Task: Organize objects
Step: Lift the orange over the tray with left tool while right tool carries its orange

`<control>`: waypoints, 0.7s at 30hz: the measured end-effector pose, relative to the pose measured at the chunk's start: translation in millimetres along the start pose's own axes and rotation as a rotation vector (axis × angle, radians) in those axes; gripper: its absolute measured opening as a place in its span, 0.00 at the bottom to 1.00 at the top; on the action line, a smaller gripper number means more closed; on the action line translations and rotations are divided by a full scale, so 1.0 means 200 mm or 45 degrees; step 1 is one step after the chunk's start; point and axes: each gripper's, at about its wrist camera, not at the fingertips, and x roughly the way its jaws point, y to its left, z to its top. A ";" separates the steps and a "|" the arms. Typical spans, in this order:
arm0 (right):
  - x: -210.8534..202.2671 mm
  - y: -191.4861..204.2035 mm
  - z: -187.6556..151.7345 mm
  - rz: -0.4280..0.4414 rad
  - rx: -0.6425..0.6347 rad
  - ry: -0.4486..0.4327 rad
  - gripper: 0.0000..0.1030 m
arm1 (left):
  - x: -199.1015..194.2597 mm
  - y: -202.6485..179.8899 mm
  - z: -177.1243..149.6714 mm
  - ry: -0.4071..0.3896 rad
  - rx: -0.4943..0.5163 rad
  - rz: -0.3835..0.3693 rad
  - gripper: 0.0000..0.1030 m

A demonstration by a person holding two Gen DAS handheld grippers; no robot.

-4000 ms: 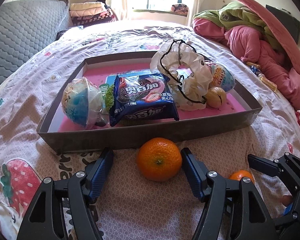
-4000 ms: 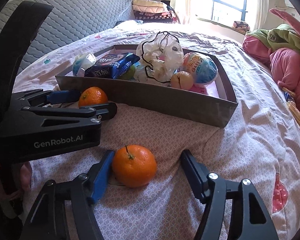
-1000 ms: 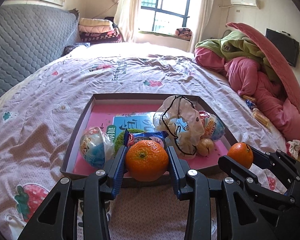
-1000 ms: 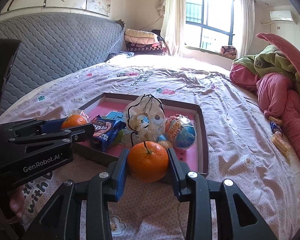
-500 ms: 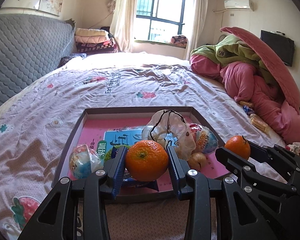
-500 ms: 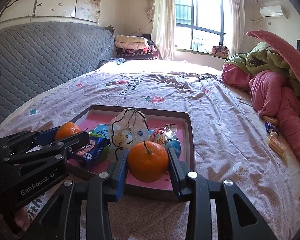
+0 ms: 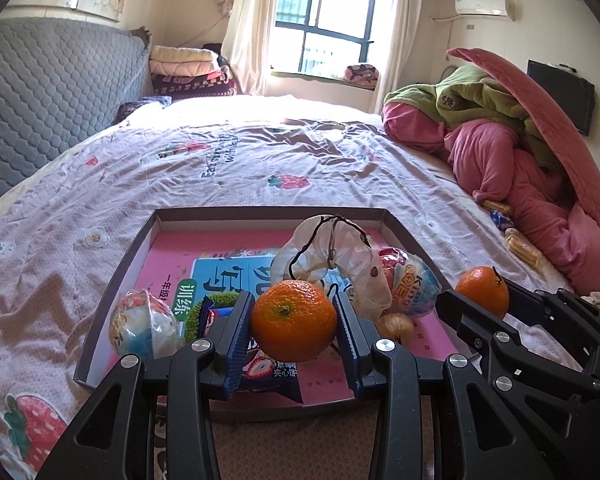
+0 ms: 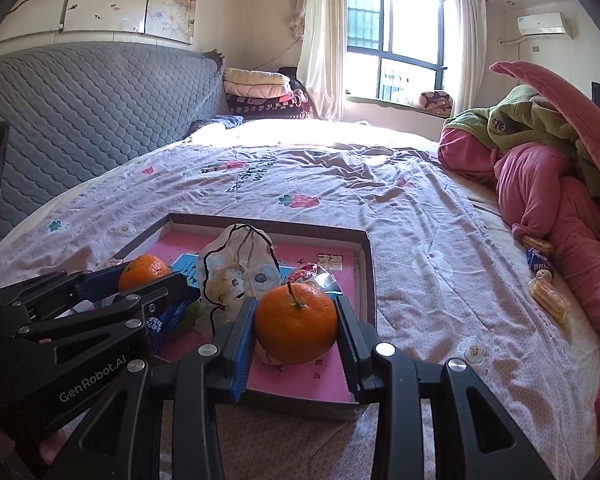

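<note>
My left gripper [image 7: 293, 328] is shut on an orange [image 7: 293, 320] and holds it in the air over the near part of the shallow brown box [image 7: 111, 292] with a pink floor. In the right wrist view my right gripper [image 8: 295, 328] is shut on a second orange [image 8: 295, 322] with a short stem, above the box's near right corner [image 8: 366, 276]. Each gripper shows in the other's view, the right one [image 7: 484, 300] beside the box, the left one [image 8: 139, 278] over its left side. The box holds a blue snack packet [image 7: 259, 368], wrapped toy balls [image 7: 143, 326] and a white bag [image 7: 332, 260].
The box lies on a bed with a pink patterned cover [image 7: 239, 160]. A pile of pink and green quilts [image 7: 520, 140] fills the right side, with small snack packs [image 8: 540, 264] beside it. A grey padded headboard [image 8: 79, 112] stands at the left, folded blankets [image 8: 259, 92] at the far end.
Both grippers have moved forward with their oranges, from just before the box's near wall to above its inside. The box now sits lower in both views.
</note>
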 end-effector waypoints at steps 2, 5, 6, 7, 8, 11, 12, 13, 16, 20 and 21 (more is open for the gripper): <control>0.01 -0.01 0.00 -0.003 0.009 0.005 0.37 | 0.01 0.00 0.00 0.007 -0.004 -0.003 0.40; 0.01 -0.04 0.00 -0.004 0.022 0.009 0.37 | 0.02 -0.01 -0.01 0.010 0.009 -0.001 0.40; 0.02 -0.04 -0.01 -0.003 0.022 0.013 0.37 | 0.03 -0.02 -0.01 0.012 0.018 -0.001 0.40; 0.02 -0.05 -0.01 0.003 0.020 0.021 0.37 | 0.03 -0.03 -0.02 0.015 0.025 -0.001 0.40; 0.03 -0.05 -0.01 0.005 0.020 0.027 0.37 | 0.04 -0.03 -0.02 0.020 0.032 -0.005 0.40; 0.05 -0.05 -0.03 0.018 0.023 0.053 0.37 | 0.05 -0.06 -0.03 0.029 0.057 -0.013 0.40; 0.06 -0.06 -0.03 0.020 0.024 0.058 0.37 | 0.05 -0.07 -0.04 0.031 0.067 -0.014 0.40; 0.06 -0.06 -0.03 0.019 0.027 0.061 0.37 | 0.05 -0.07 -0.04 0.035 0.074 -0.017 0.40; 0.07 -0.07 -0.04 0.025 0.042 0.073 0.37 | 0.06 -0.08 -0.05 0.044 0.083 -0.021 0.40; 0.08 -0.09 -0.05 0.032 0.056 0.093 0.37 | 0.06 -0.10 -0.05 0.044 0.095 -0.023 0.40; 0.08 -0.09 -0.05 0.032 0.054 0.096 0.37 | 0.07 -0.10 -0.05 0.046 0.097 -0.024 0.40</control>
